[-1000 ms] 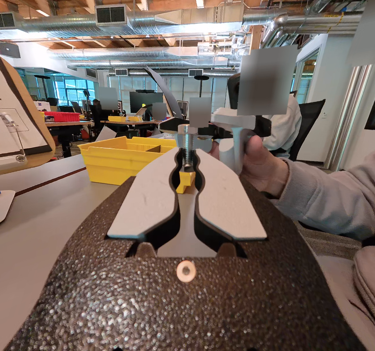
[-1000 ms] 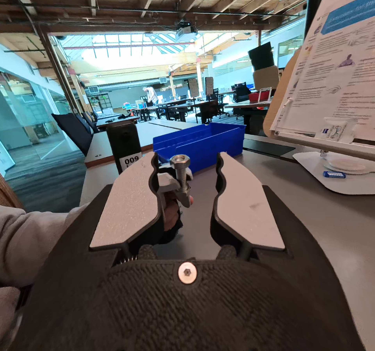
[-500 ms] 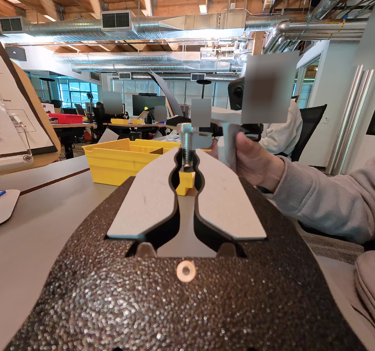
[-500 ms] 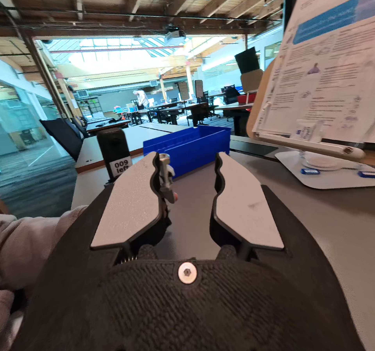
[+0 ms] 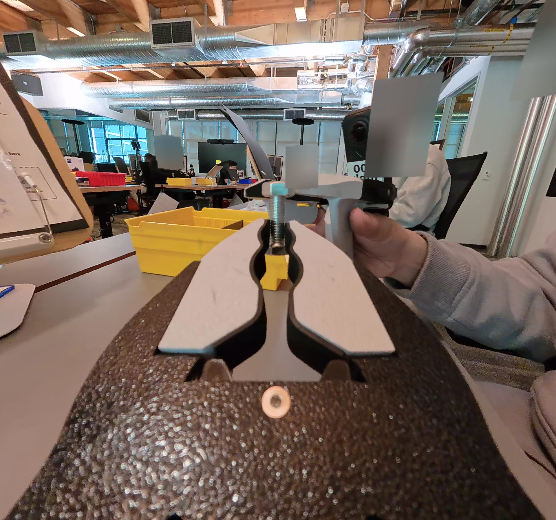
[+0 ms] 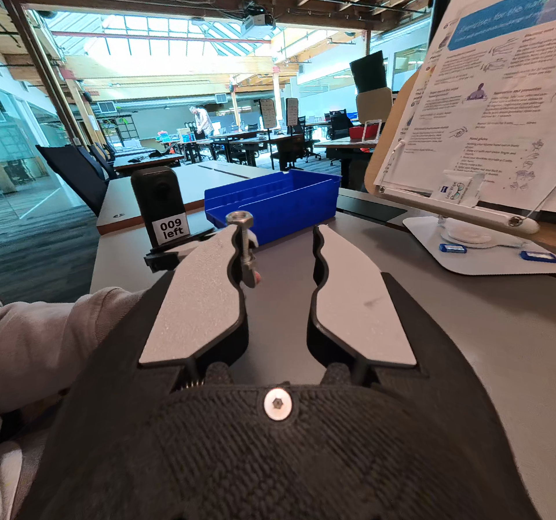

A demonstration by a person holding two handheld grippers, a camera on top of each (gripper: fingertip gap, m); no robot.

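My left gripper [image 5: 278,225] is shut on the threaded shank of a silver bolt [image 5: 276,213] and holds it upright above the grey table [image 5: 75,310], hex top up. My right gripper [image 6: 275,230] is open. The bolt's hex top [image 6: 239,218] stands just inside its left finger [image 6: 210,265], apart from the right finger [image 6: 340,265]. In the left wrist view the right gripper [image 5: 301,189] lies level at the height of the bolt's top, held by a hand [image 5: 385,240]. The left gripper's camera [image 6: 158,201] shows in the right wrist view.
A yellow bin [image 5: 180,234] stands on the table behind the bolt. A blue bin [image 6: 276,201] stands beyond the right gripper. A document stand with printed sheets [image 6: 481,114] on a white base [image 6: 481,253] is to its right. People sit at desks farther back. Left and right tips are no more than a few centimetres apart.
The left gripper has kept its grip on the bolt. The right gripper's jaws have narrowed a little and it has shifted, so the bolt's top now stands by its left finger rather than mid-gap.
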